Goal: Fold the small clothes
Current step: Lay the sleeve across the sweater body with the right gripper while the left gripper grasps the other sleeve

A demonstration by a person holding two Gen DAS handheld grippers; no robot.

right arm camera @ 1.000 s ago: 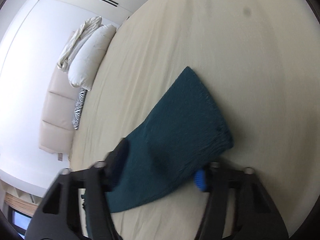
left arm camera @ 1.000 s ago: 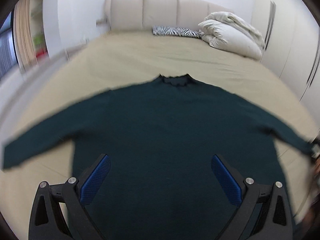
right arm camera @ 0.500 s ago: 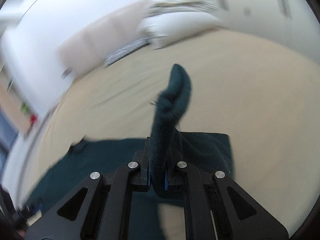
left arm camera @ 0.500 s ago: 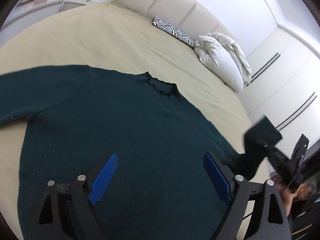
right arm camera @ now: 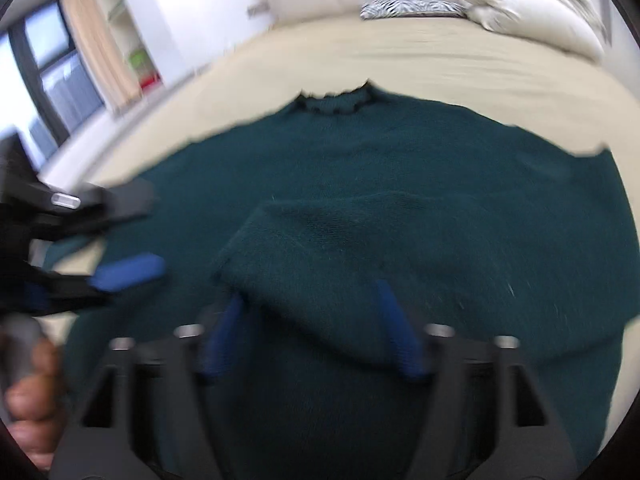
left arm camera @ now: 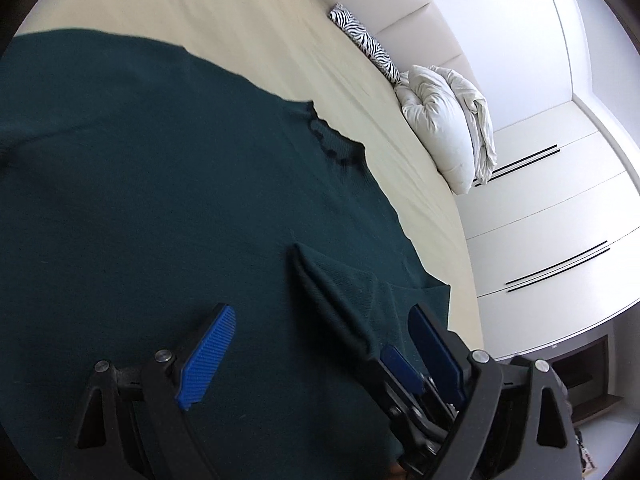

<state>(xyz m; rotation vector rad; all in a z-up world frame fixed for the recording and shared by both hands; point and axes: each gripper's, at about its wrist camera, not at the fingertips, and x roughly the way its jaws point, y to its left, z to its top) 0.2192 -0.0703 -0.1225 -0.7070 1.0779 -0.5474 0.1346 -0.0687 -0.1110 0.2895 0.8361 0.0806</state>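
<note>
Left claw (left arm camera: pixel 320 352): held wide apart above the sweater body, nothing gripped.
Right claw (right arm camera: pixel 312 332): spread wide around the folded sleeve (right arm camera: pixel 320 248).
Sweater (left arm camera: pixel 140 168): laid flat on the bed (left arm camera: pixel 248 32), collar at 12 o'clock in the right view.

The left gripper (left arm camera: pixel 320 348) has its jaws wide apart, nothing between them; the right gripper (right arm camera: pixel 312 332), also with jaws apart, is just beside its right finger
</note>
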